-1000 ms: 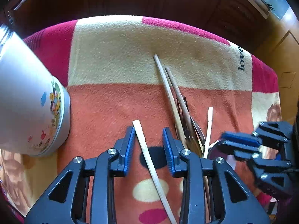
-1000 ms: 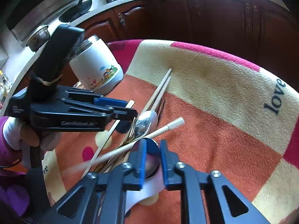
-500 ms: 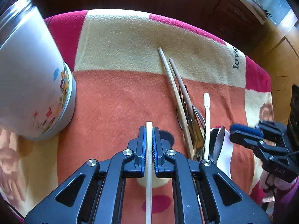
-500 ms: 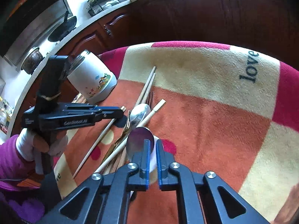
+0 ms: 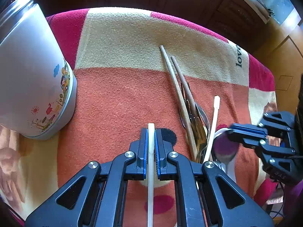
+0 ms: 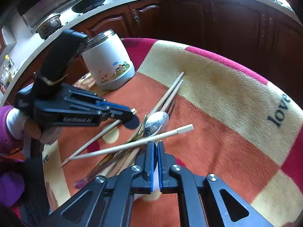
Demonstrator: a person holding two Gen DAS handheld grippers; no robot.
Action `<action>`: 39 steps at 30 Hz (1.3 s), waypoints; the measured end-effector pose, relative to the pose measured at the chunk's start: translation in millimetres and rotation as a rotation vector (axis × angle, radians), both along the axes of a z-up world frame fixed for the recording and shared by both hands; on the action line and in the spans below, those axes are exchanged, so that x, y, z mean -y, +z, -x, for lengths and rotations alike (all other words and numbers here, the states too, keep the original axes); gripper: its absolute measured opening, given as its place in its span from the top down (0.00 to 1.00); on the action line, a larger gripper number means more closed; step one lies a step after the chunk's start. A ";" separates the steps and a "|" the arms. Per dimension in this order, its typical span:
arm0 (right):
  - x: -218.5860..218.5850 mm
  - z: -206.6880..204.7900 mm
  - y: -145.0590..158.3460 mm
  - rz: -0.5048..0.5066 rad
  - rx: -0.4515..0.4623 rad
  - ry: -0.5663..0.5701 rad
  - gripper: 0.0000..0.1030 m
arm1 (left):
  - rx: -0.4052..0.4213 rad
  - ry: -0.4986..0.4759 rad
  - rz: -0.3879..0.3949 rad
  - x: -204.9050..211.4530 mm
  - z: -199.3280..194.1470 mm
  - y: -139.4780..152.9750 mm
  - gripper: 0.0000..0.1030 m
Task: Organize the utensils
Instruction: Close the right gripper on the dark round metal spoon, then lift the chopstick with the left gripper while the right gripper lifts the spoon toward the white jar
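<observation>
My left gripper (image 5: 151, 132) is shut on a pale chopstick (image 5: 150, 179), near its thick end; it shows in the right wrist view too (image 6: 132, 113), with the chopstick (image 6: 98, 136) slanting down to the cloth. My right gripper (image 6: 155, 147) is shut on a metal spoon (image 5: 225, 151), whose bowl shows under its tips (image 5: 238, 130) in the left wrist view. Two brown chopsticks (image 5: 176, 87), a fork (image 5: 198, 130), another spoon (image 6: 157, 122) and a second pale chopstick (image 6: 132, 143) lie piled between the grippers. A white jar (image 6: 108, 64) stands at the left.
A red, cream and orange fleece cloth (image 6: 217, 94) covers the table. Dark wooden cabinets (image 6: 217, 22) and a counter with a pan (image 6: 89, 1) and a pot stand behind. The table edge drops off past the cloth on the far side.
My left gripper closed on the pale chopstick and lifted its thick end. My right gripper closed on the spoon and drew it toward the near edge of the pile.
</observation>
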State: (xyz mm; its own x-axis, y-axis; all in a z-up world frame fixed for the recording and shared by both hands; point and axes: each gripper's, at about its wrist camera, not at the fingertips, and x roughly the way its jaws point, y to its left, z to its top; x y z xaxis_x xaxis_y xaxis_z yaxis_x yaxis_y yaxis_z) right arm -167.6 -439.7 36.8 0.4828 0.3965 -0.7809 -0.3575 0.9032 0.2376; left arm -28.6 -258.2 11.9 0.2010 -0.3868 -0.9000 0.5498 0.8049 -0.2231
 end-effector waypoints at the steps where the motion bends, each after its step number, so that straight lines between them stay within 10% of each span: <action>1: 4.9 5.6 1.4 -0.004 0.003 -0.017 0.97 | -0.001 0.003 0.003 -0.5 0.5 0.0 0.95; 22: 55.8 63.6 -29.6 -0.228 -0.229 -0.216 0.90 | -0.007 0.017 0.018 -31.0 24.4 11.3 0.95; 39: 35.6 84.4 44.1 -0.064 0.002 -0.213 0.98 | 0.000 0.036 0.130 -54.4 26.9 44.6 0.95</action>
State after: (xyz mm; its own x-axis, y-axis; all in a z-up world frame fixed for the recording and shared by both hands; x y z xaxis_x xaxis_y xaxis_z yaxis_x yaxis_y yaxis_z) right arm -252.0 -475.3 80.9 0.5623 0.3345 -0.7563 -0.1610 0.9413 0.2967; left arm -55.5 -203.8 56.5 0.2168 -0.4928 -0.8427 0.5208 0.7885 -0.3271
